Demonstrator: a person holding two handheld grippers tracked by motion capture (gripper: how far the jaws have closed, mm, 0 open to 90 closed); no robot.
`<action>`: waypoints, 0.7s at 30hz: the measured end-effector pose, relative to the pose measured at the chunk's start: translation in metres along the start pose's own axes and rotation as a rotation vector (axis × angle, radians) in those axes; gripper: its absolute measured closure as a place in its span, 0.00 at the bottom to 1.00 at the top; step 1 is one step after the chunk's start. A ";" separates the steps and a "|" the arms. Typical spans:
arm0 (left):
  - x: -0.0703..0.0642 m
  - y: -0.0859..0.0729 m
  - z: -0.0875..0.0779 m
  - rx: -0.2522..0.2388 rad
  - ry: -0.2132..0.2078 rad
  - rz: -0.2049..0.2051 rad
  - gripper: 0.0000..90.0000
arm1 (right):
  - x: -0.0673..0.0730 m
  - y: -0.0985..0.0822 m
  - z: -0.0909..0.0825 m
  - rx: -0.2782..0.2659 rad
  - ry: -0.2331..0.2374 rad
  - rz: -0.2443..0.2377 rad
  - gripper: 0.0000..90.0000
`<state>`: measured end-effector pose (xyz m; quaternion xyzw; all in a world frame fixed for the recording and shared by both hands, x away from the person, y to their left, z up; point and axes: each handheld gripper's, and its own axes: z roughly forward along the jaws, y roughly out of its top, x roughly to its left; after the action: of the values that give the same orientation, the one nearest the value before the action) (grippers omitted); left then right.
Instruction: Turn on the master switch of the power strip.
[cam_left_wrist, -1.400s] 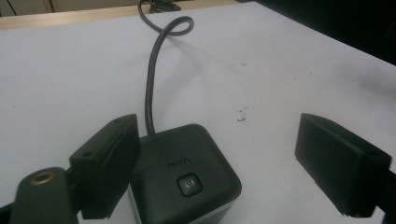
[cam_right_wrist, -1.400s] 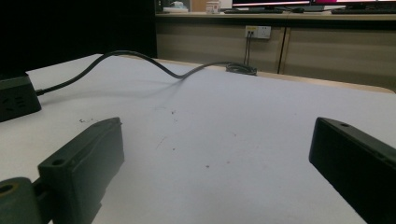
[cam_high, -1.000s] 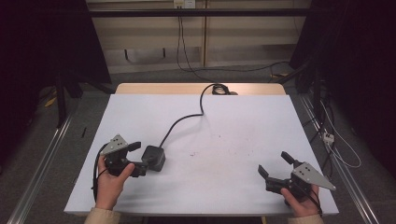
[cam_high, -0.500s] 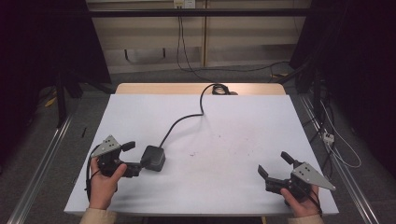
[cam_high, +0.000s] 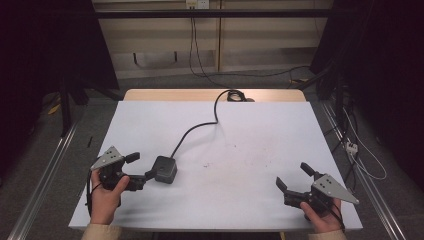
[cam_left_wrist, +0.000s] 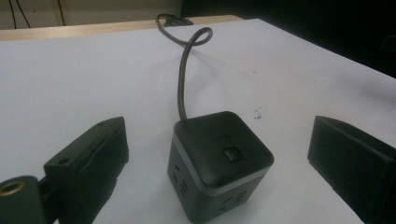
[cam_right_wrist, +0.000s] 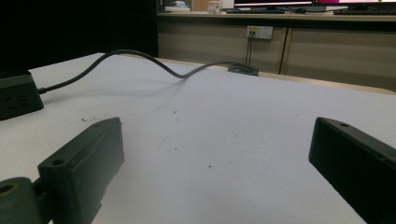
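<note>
A dark grey cube-shaped power socket (cam_high: 165, 170) (cam_left_wrist: 219, 158) with a button on top sits at the front left of the white table (cam_high: 240, 140). Its black cable (cam_high: 195, 129) (cam_left_wrist: 180, 84) runs to a coil (cam_high: 235, 95) at the far edge. My left gripper (cam_high: 141, 167) (cam_left_wrist: 219, 140) is open just left of the cube. In the left gripper view the cube lies between the jaws, with a gap on each side. My right gripper (cam_high: 292, 176) (cam_right_wrist: 215, 140) is open and empty at the front right, low over bare table. The cube's corner (cam_right_wrist: 18, 95) is far off to its left.
A wooden strip (cam_high: 175, 95) borders the table's far edge. Metal rails (cam_high: 45, 170) run along both sides on the floor. Loose cables (cam_high: 360, 150) lie on the floor at right. A counter and a wall socket (cam_right_wrist: 259, 31) stand behind the table.
My left gripper has drawn back a little to the left, away from the cube. The cube, its cable and my right gripper have stayed where they were.
</note>
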<state>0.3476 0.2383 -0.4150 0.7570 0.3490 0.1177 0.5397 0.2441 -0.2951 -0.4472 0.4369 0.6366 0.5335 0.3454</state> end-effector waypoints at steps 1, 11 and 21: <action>0.000 0.000 0.000 -0.004 -0.001 -0.004 0.05 | 0.000 0.000 0.000 0.000 0.000 0.000 0.03; 0.003 -0.003 -0.005 -0.005 0.000 0.008 0.05 | 0.000 0.000 0.000 0.001 -0.002 0.001 0.03; 0.008 -0.006 -0.009 -0.008 0.005 0.011 0.05 | 0.000 0.000 0.000 0.002 -0.002 0.003 0.03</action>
<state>0.3459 0.2513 -0.4187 0.7565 0.3456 0.1242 0.5412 0.2439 -0.2955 -0.4473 0.4386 0.6360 0.5331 0.3448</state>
